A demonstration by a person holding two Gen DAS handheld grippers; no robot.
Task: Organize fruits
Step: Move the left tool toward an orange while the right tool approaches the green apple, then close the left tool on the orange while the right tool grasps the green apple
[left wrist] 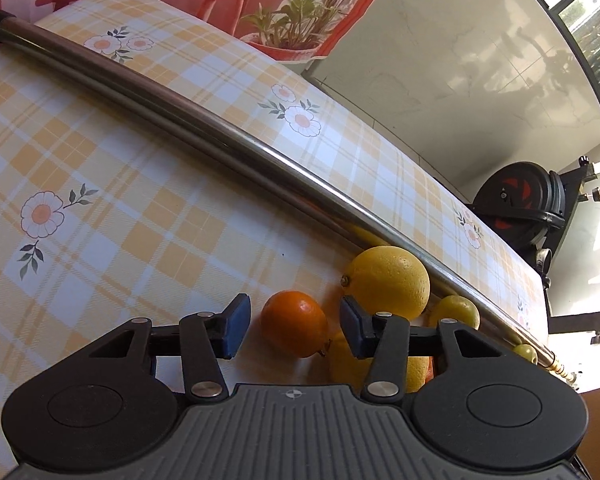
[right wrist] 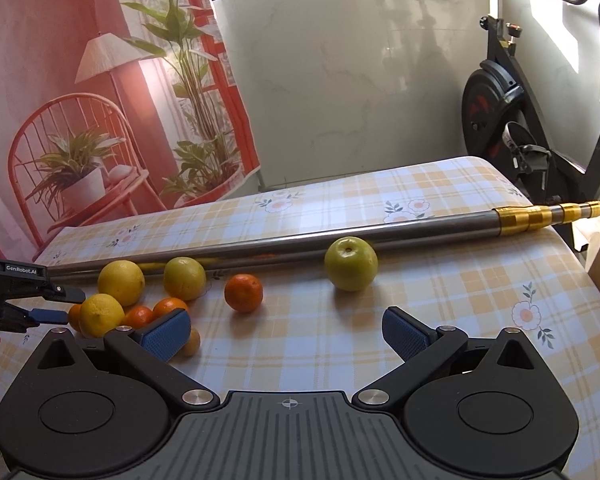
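In the left wrist view my left gripper [left wrist: 292, 328] is open, its blue pads on either side of a small orange tangerine [left wrist: 294, 323] without touching it. A large lemon [left wrist: 388, 282] and a yellow-green fruit [left wrist: 456, 312] lie just behind, against the metal pole [left wrist: 220, 136]. In the right wrist view my right gripper [right wrist: 286, 334] is wide open and empty above the cloth. A lone tangerine [right wrist: 243, 293] and a green apple [right wrist: 351, 264] lie ahead of it. A cluster of lemons [right wrist: 121, 282] and tangerines [right wrist: 171, 307] sits at left, with the left gripper [right wrist: 60, 304] at it.
A yellow plaid tablecloth [right wrist: 440, 312] covers the table. The long steel pole with a gold end [right wrist: 532, 218] lies across it behind the fruits. An exercise bike [right wrist: 512, 120] stands beyond the right edge. A printed backdrop [right wrist: 80, 120] hangs at back left.
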